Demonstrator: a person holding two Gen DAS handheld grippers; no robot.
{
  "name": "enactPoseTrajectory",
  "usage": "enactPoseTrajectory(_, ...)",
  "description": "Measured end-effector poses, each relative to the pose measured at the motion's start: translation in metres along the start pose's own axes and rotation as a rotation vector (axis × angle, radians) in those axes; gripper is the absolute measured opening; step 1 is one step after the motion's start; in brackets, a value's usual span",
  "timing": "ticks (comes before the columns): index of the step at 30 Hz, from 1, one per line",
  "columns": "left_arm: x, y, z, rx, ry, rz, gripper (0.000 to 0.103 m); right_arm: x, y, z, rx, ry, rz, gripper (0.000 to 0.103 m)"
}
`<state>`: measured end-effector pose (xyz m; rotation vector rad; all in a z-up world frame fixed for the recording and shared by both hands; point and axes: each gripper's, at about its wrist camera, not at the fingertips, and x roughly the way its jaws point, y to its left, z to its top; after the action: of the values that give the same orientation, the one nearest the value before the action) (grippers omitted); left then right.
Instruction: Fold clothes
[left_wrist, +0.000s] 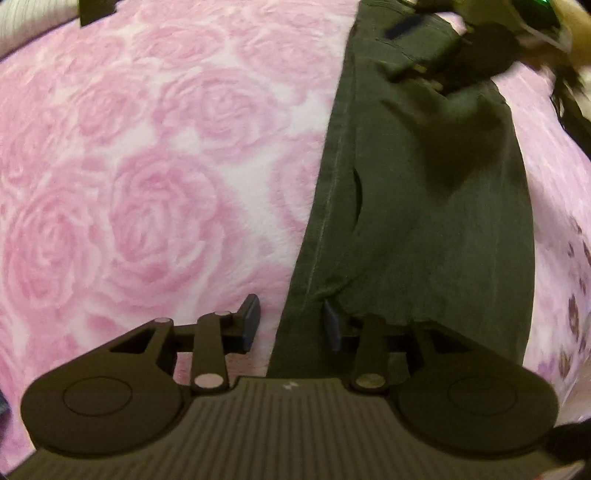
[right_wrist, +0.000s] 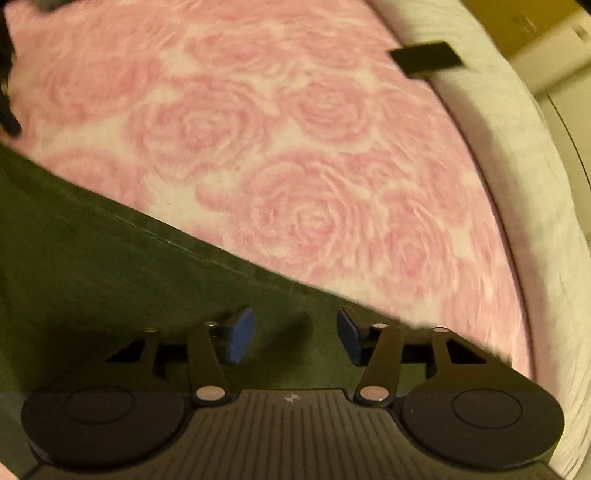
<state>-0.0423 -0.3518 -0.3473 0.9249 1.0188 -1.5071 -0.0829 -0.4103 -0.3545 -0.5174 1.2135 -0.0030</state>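
The trousers (left_wrist: 424, 206) are lying flat on the blanket (left_wrist: 129, 166), a dark olive strip running up the right half of the left wrist view, a stitched seam showing along their left edge and a curved pocket slit just inside it; only this view is catching their far end, where the right gripper (left_wrist: 424, 44) is hovering, blurred, over the cloth near the top right, with something pale and furry beside it that I cannot make out; the left gripper (left_wrist: 291, 325) is pointing steeply down at the near end with its jaws parted, the left pad over bare pink roses, the right pad (left_wrist: 330, 325) right at the olive cloth, the edge of the trousers lying between them, nothing pinched; the right wrist view is giving what the other is missing: the blanket's far border, a white quilted edge (right_wrist: 517, 184) curving down the right side, a small black tab (right_wrist: 426, 59) sitting where pink meets white, and yellow-brown furniture behind, too blurred to name; here the trousers (right_wrist: 92, 266) are filling the lower left, their seam cutting diagonally across, and the right gripper (right_wrist: 295, 334) is hanging over them with its blue pads (right_wrist: 242, 334) spread wide, released, nothing between them but the cloth lying below.
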Motion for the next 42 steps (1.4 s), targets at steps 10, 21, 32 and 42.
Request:
enactPoseTrajectory(10, -0.014, -0.018, 0.045, 0.066, -0.072, -0.133, 0.027, -0.020, 0.021, -0.045, 0.317, 0.048, 0.006, 0.057)
enactPoseTrajectory(21, 0.021, -0.031, 0.048, 0.181, -0.046, 0.052, 0.033, -0.064, 0.010, -0.099, 0.700, 0.013, -0.038, 0.048)
enactPoseTrajectory(32, -0.005, -0.023, 0.055, 0.164, -0.059, 0.082, 0.025, -0.078, 0.055, -0.109, 0.779, 0.042, -0.031, 0.045)
enactPoseTrajectory(42, -0.070, 0.013, -0.002, 0.176, -0.065, 0.088, 0.029, -0.089, 0.097, -0.085, 0.857, 0.002, 0.020, 0.054)
